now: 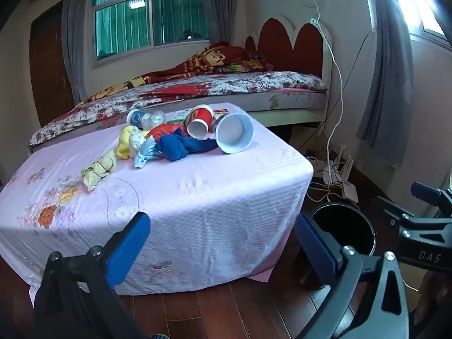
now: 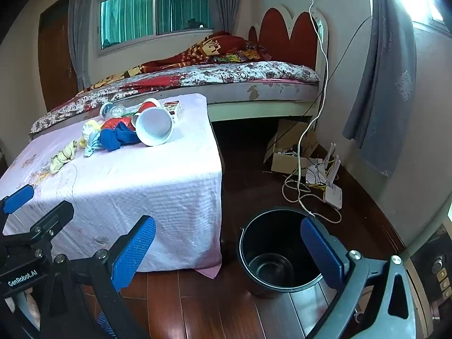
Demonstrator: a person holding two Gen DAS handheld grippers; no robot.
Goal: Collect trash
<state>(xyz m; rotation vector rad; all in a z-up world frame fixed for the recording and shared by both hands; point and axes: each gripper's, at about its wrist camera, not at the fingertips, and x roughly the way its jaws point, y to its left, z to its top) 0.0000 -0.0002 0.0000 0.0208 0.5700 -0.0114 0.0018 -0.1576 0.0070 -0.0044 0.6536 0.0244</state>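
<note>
A low table under a pink cloth [image 1: 175,197] [image 2: 135,175] holds a heap of trash: a large white cup on its side [image 1: 234,132] [image 2: 154,127], a red paper cup [image 1: 199,123], a blue crumpled rag [image 1: 180,145] [image 2: 115,138], yellow and pale wrappers [image 1: 99,169] [image 2: 63,155], a clear plastic bottle [image 1: 152,118]. A dark bin [image 2: 278,251] [image 1: 344,231] stands on the floor right of the table. My left gripper [image 1: 223,243] is open and empty, short of the table. My right gripper [image 2: 228,245] is open and empty, near the bin.
A bed [image 1: 214,87] with a red headboard stands behind the table. White cables, a router and a cardboard box [image 2: 310,166] lie on the wooden floor by the right wall. Grey curtains [image 2: 384,84] hang at right.
</note>
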